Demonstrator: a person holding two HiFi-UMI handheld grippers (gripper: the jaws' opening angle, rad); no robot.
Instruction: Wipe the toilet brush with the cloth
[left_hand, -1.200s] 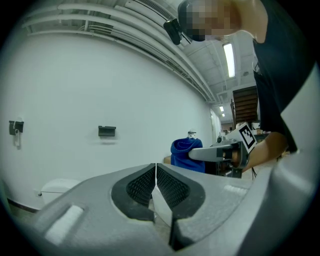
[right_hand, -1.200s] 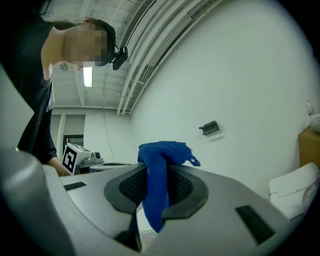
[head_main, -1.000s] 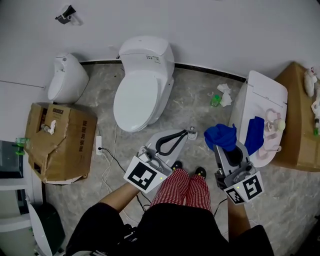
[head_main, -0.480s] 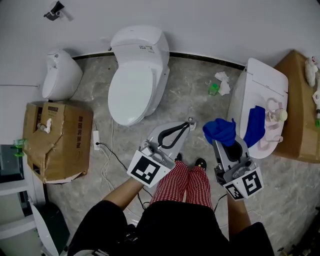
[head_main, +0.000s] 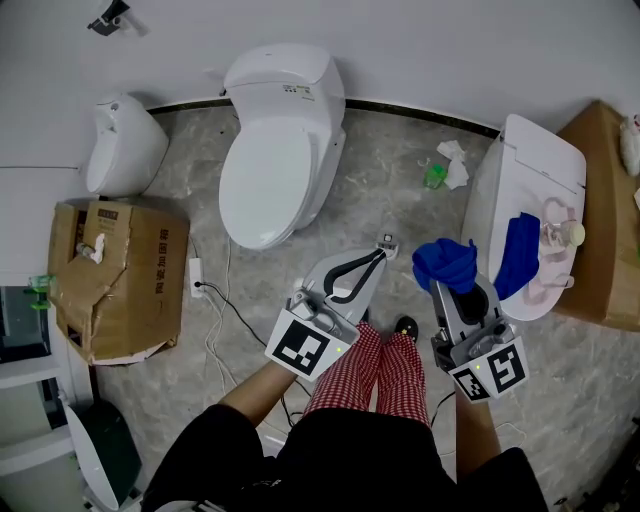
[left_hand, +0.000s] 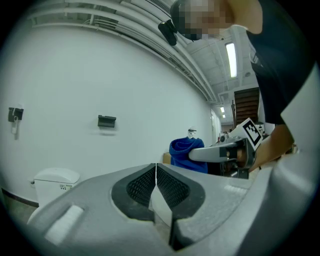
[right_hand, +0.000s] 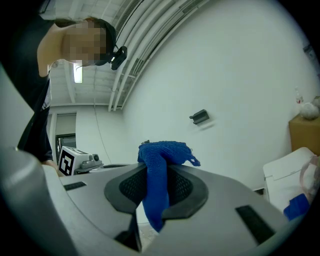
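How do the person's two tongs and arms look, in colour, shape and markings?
The left tongs and the right tongs are smooth grey plastic with black ribbed pads. Behind each sits a white cube with black square markers: left cube, right cube. The sleeves are black.

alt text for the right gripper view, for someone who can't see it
The right gripper has its jaws closed on a blue cloth, which bunches above them and hangs down below. Behind is a white wall with a small dark bracket; a white toilet and a cardboard box sit at the right edge.
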